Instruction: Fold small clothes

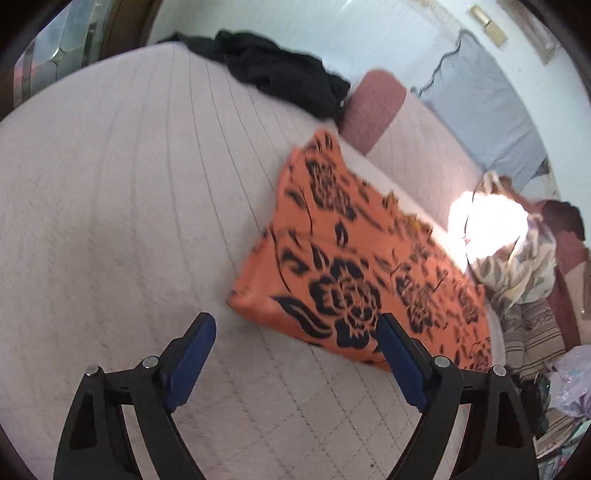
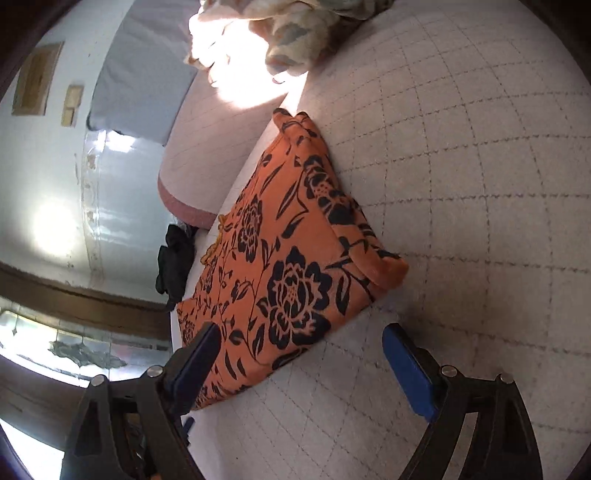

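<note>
Left gripper [image 1: 297, 334], right gripper [image 2: 301, 345]: fingers released, orange floral garment [image 1: 351, 266] just beyond.

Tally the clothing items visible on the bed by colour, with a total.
Orange with black floral print: 1, the folded garment
Black: 1, the crumpled garment
Cream patterned: 1, the crumpled pile
Total: 3

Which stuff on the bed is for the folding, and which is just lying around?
For the folding:
orange flowered cloth, already folded over
left gripper, open
right gripper, open

Just lying about:
black garment
pink pillow
pale patterned heap, maybe waiting its turn
quilted bed cover
</note>
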`<action>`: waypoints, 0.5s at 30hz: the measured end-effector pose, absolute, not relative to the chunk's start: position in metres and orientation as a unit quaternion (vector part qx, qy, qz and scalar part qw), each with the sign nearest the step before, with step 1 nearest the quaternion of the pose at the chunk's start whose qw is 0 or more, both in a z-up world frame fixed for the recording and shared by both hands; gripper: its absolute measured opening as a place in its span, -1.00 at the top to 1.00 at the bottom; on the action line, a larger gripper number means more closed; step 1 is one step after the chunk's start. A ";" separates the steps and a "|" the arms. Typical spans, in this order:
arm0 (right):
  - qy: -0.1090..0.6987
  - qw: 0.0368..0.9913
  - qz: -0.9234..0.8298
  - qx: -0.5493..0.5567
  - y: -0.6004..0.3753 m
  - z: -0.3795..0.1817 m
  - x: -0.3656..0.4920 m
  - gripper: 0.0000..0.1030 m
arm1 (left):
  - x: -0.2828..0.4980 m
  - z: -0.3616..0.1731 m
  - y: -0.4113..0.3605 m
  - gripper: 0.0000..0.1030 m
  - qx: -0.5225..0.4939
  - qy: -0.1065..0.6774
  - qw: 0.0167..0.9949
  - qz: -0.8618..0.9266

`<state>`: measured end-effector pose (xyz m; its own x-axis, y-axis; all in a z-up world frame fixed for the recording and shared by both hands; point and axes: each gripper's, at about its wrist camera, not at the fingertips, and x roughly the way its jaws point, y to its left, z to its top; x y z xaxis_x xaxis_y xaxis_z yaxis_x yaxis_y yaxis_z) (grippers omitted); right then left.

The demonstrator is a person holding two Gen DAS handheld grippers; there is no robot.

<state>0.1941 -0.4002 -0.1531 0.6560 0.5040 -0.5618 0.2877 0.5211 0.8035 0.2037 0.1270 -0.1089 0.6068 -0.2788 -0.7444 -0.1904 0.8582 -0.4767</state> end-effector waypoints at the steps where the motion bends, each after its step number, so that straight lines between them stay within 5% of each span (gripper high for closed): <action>1: 0.401 0.767 0.051 0.498 -0.399 -0.156 0.200 -0.75 | 0.210 -0.112 0.122 -0.72 -0.267 0.441 0.857 -0.022; 5: 0.385 0.759 0.007 0.525 -0.399 -0.156 0.228 -0.67 | 0.241 -0.121 0.118 -0.64 -0.289 0.431 0.855 0.018; 6: 0.376 0.754 -0.007 0.539 -0.399 -0.157 0.231 -0.46 | 0.249 -0.123 0.120 -0.12 -0.295 0.436 0.850 0.023; 7: 0.373 0.754 -0.015 0.541 -0.398 -0.159 0.237 0.03 | 0.254 -0.125 0.121 0.32 -0.292 0.449 0.844 0.030; 9: 0.392 0.733 -0.023 0.556 -0.396 -0.173 0.248 0.72 | 0.265 -0.126 0.122 0.57 -0.289 0.462 0.838 0.025; 15: 0.374 0.789 0.013 0.486 -0.383 -0.106 0.250 0.83 | 0.249 -0.060 0.120 0.64 -0.236 0.410 0.881 -0.007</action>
<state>0.2497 -0.3827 -0.1065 0.7193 0.3845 -0.5786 0.3441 0.5264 0.7775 0.2495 0.1199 -0.0597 0.6645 -0.2055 -0.7185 -0.1812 0.8884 -0.4217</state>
